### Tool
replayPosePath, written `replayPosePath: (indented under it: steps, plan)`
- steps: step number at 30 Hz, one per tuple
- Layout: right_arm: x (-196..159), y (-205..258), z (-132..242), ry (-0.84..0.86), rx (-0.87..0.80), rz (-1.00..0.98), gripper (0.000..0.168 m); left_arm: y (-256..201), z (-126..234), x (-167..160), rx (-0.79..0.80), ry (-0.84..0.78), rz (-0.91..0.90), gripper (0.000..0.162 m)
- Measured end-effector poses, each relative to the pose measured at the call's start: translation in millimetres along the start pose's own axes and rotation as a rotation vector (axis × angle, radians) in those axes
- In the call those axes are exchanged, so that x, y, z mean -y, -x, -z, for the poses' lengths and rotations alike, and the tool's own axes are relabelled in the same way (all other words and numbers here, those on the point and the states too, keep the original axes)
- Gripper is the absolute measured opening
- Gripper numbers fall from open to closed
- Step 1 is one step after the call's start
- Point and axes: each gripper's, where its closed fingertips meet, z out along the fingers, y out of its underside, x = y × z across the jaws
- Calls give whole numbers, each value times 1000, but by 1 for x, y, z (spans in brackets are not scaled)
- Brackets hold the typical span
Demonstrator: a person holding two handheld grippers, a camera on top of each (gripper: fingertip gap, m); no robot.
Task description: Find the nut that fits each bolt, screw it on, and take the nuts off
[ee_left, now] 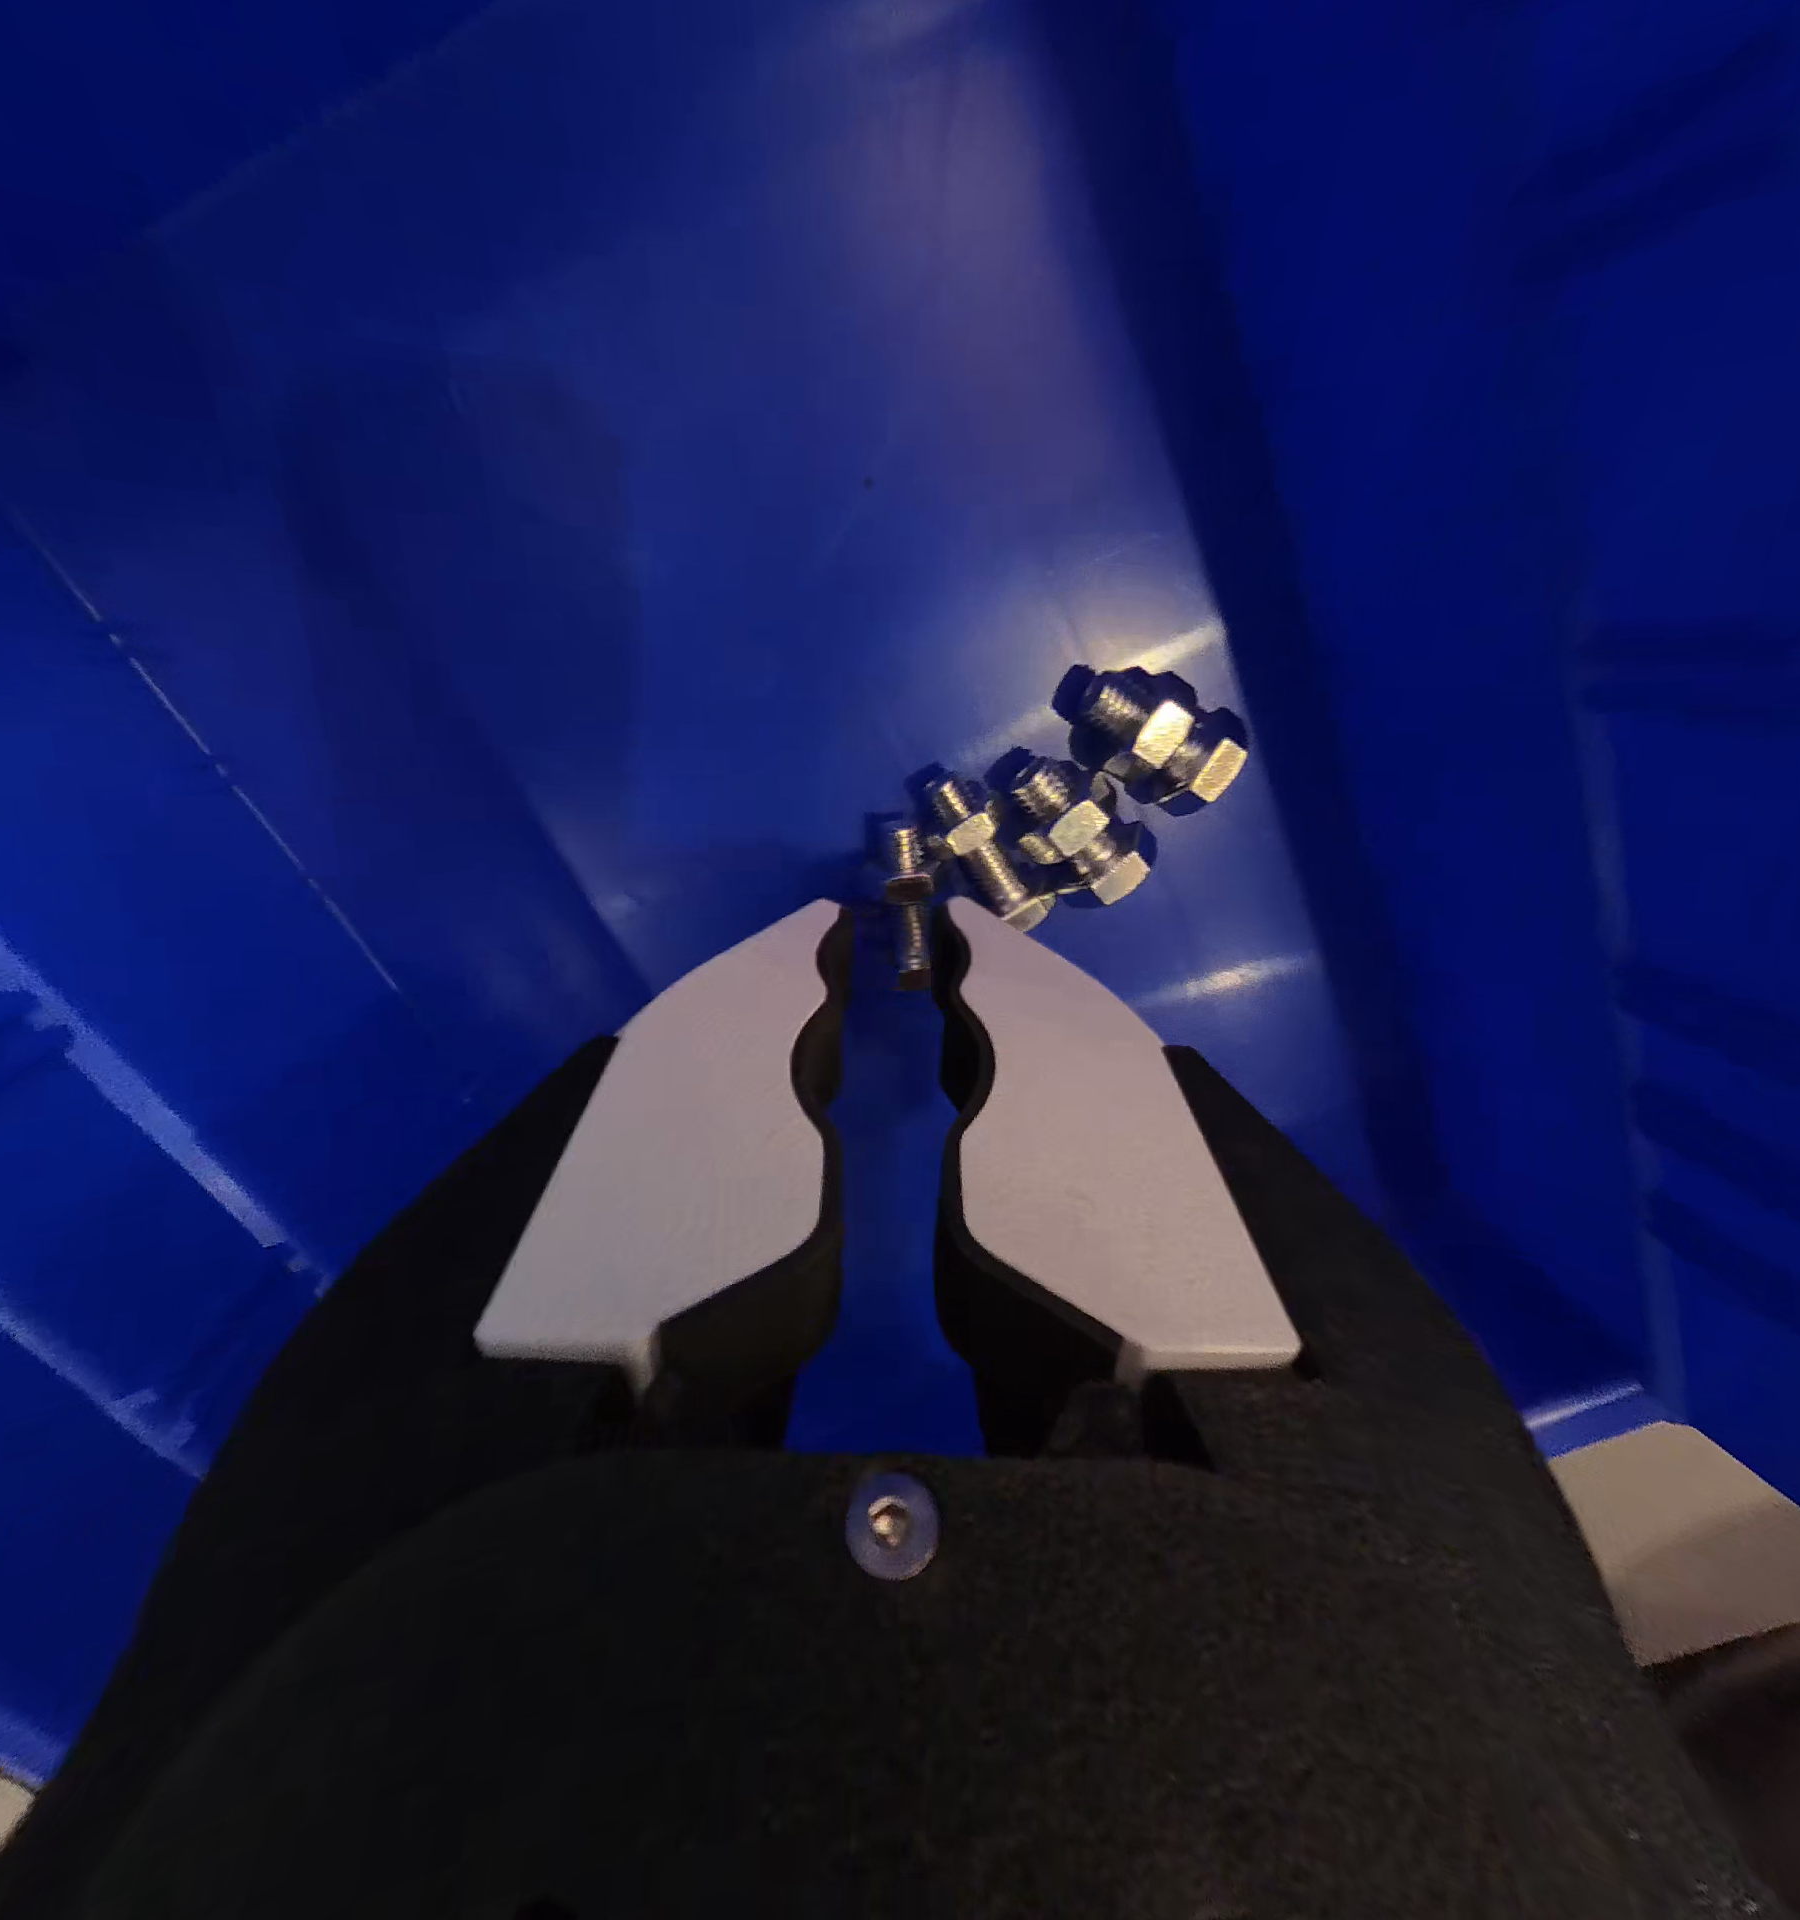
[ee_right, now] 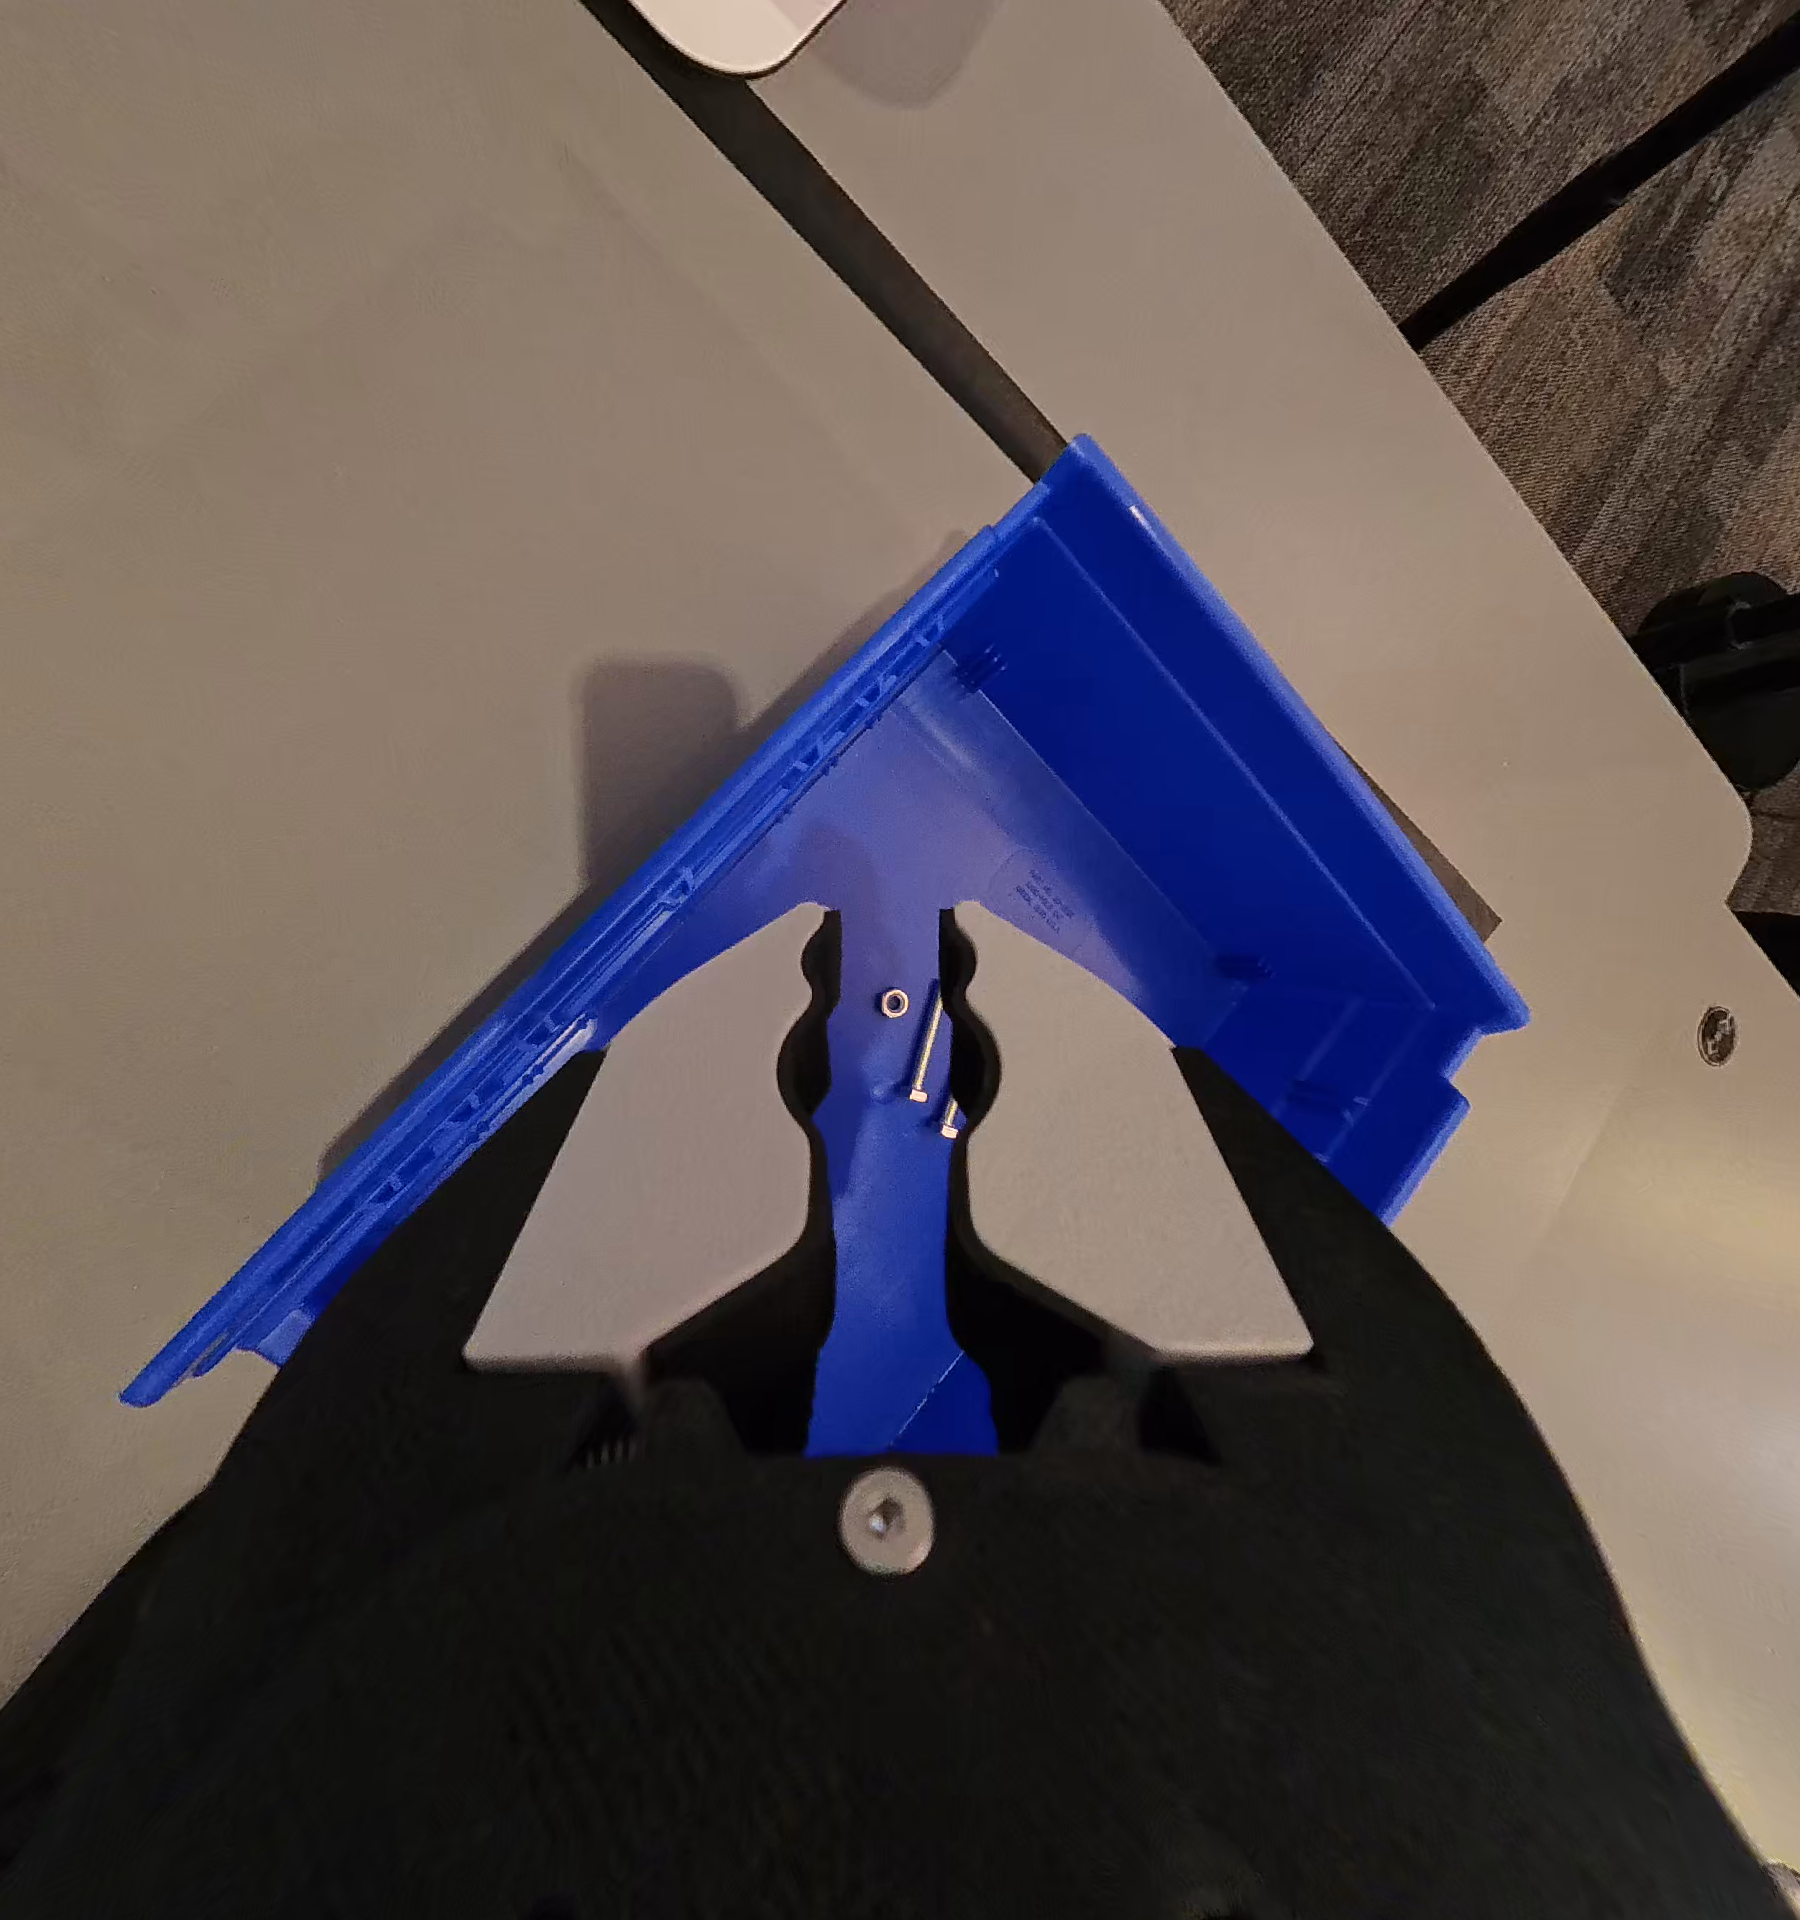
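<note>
On a grey tabletop [ee_right: 356, 416], a blue plastic bin [ee_left: 460, 623] holds silver bolts with nuts [ee_left: 1072, 800]. The left gripper [ee_left: 894, 914], narrowly parted, straddles the smallest bolt [ee_left: 908, 914]; squeeze its shank squarely. The right gripper [ee_right: 885, 920] hovers agape, empty.

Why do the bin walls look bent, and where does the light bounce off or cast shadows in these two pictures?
Left wrist view: wide-angle lens curves the blue bin walls; glare streaks beside the bolts with nuts, which look slightly blurred; the surroundings are dim. Right wrist view: sharper and evenly lit, the bin throws a soft shadow on the grey table; the straight table edges bow near the frame's border.
</note>
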Motion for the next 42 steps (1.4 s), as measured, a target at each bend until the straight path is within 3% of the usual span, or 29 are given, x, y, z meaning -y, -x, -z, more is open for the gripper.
replayPosePath:
  steps: [10,14,18,22,26,28,31,35,42]
  plan:
    - [-1,4,-4,21,-1,17,19,0,-9,1,-28,6,10,8]
    - [0,3,-3,25,-16,21,18,6,6,0,21,-16,-21,8]
    - [10,-1,9,-22,-68,-3,16,-9,70,28,-41,-316,-15,8]
    - [52,15,40,-253,-66,-10,16,-91,169,71,-332,-813,-154,8]
    - [126,86,108,-783,202,50,16,-215,239,72,-767,-1125,-466,7]
    - [144,135,148,-1001,432,111,16,-259,245,68,-849,-1168,-552,7]
    - [149,176,188,-1162,697,104,16,-298,231,63,-880,-1102,-585,7]
    - [150,197,200,-1193,950,42,14,-329,229,51,-929,-1087,-647,7]
    - [153,227,180,-1145,1051,80,13,-339,232,44,-954,-1086,-671,7]
